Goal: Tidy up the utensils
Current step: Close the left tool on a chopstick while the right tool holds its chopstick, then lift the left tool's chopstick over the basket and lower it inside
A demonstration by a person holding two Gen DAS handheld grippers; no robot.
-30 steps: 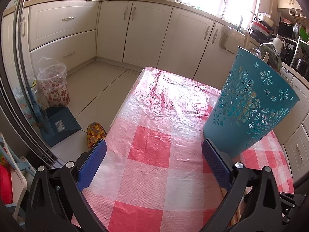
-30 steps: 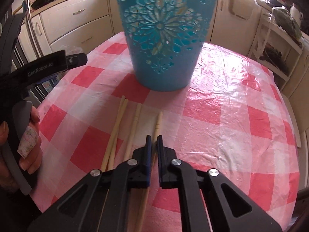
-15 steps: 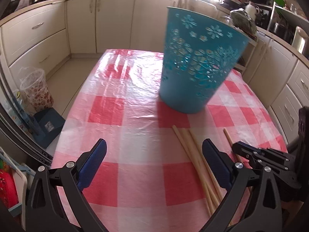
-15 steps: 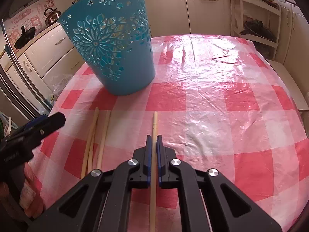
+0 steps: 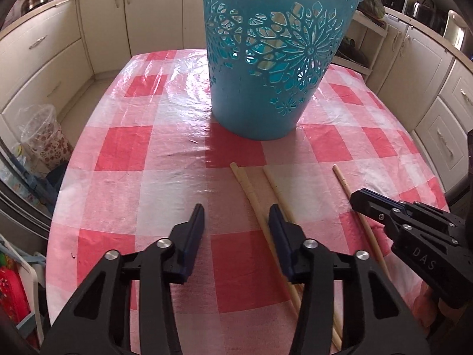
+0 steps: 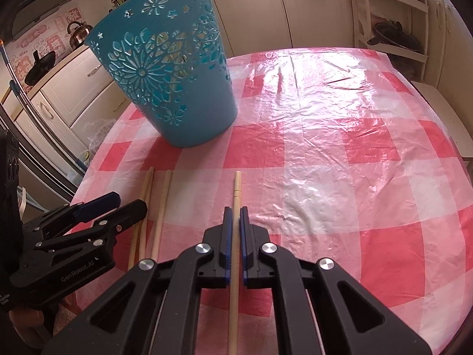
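Note:
A teal cut-out basket stands upright on the red-checked tablecloth. Several pale wooden chopsticks lie in front of it. My left gripper hangs over the cloth with its jaws closing; one chopstick runs in just inside its right finger, and the pads do not press on it. A second chopstick passes under that finger. My right gripper is shut on a single chopstick, whose free end points toward the basket.
Cream kitchen cabinets ring the table. A floral bin stands on the floor past the table's left edge. A shelf rack with pans is at the back right. The left gripper's body is close beside the right one.
The left view has swung right, onto the basket and chopsticks, and the left jaws have narrowed from wide open. The right gripper stays shut on its chopstick and has rolled a little.

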